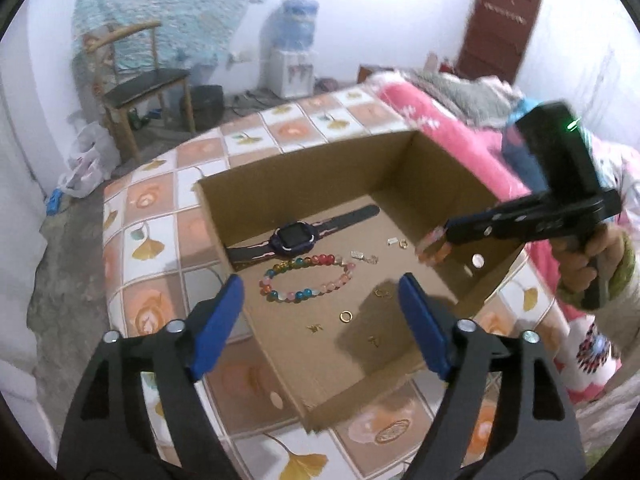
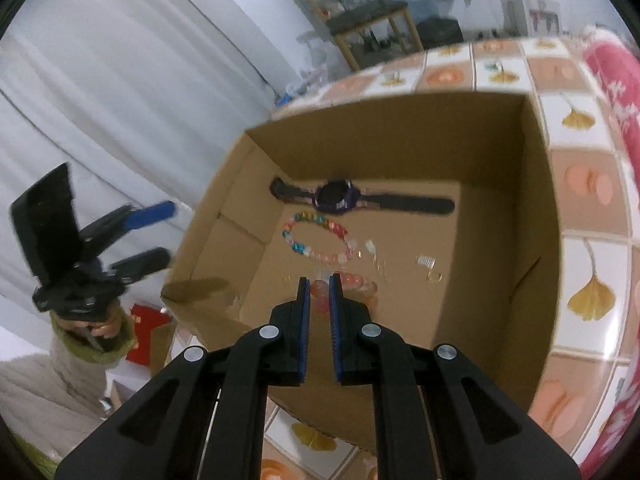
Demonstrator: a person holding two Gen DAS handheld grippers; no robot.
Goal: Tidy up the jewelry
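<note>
Hovering over the cardboard box (image 2: 536, 184), the right gripper (image 2: 319, 280) was clamped on a pink bead bracelet (image 2: 352, 285); the left gripper (image 1: 320, 292) was spread, empty. Best released low, beside the multicoloured bracelet (image 2: 316, 238).

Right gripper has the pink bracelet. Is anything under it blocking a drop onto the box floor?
Nothing visible blocks it. The pink bracelet hangs from the right gripper over bare box floor; beaded bracelet lies beyond.

Wooden chair (image 1: 140, 84), water dispenser (image 1: 294, 52), brown door (image 1: 500, 24), pink blanket (image 1: 448, 128)
</note>
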